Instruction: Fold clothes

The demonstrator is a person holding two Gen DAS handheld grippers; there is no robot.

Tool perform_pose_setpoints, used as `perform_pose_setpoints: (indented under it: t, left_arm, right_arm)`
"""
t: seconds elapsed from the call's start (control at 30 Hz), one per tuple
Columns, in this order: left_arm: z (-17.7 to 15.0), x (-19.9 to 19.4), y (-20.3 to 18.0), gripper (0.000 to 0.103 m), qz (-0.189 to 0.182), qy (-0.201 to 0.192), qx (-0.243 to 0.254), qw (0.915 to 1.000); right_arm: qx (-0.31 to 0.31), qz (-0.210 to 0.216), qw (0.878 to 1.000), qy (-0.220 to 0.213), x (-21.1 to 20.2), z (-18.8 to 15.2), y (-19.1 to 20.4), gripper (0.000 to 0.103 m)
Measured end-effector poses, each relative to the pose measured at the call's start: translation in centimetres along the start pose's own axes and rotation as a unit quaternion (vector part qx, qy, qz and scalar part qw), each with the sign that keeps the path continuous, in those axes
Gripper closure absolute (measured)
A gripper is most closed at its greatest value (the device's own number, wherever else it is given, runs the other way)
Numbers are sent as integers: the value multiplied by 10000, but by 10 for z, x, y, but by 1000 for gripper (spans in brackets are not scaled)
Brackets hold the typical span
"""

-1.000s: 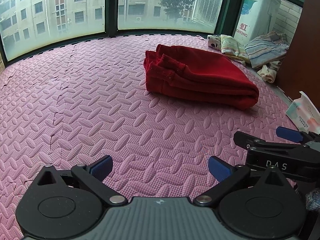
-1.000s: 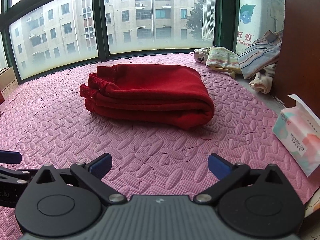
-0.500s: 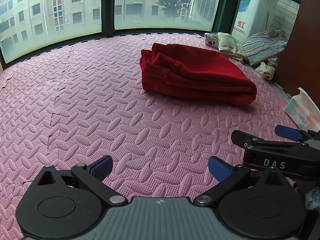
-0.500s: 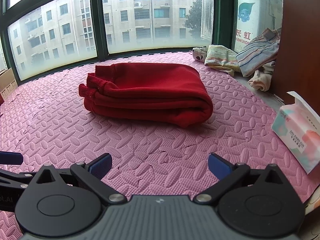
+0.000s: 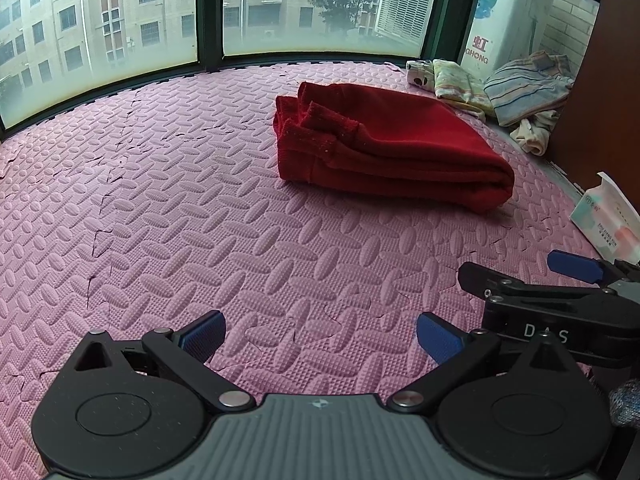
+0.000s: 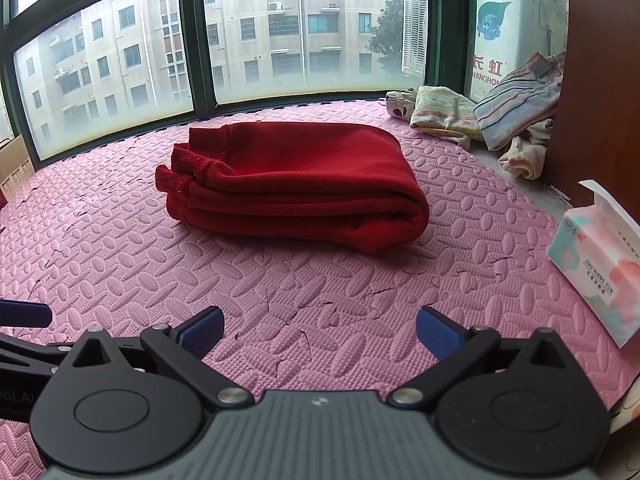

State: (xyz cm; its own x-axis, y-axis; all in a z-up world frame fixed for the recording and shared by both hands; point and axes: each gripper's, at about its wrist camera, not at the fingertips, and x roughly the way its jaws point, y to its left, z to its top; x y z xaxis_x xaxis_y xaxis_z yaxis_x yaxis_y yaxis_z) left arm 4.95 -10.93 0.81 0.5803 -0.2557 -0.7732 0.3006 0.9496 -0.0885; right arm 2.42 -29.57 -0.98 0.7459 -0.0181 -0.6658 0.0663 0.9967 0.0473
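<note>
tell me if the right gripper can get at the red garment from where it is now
Probably yes: the right gripper is open, and only bare pink mat lies between it and the folded red garment. The tissue pack sits off to the side.

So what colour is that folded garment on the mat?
Solid dark red; clearest in the right wrist view.

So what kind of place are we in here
Probably a home's enclosed balcony or bay-window nook: pink foam floor mat, wraparound windows facing apartment blocks, and a folded red garment near a clothes pile.
</note>
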Motion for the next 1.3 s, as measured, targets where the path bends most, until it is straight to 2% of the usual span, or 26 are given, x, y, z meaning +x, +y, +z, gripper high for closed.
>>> perform_pose_setpoints:
  t: [1.3]
  left_arm:
    - [33, 29, 0, 0, 52, 148, 125, 9998]
  right_arm:
    - [82, -65, 9998, 160, 32, 20, -7, 0]
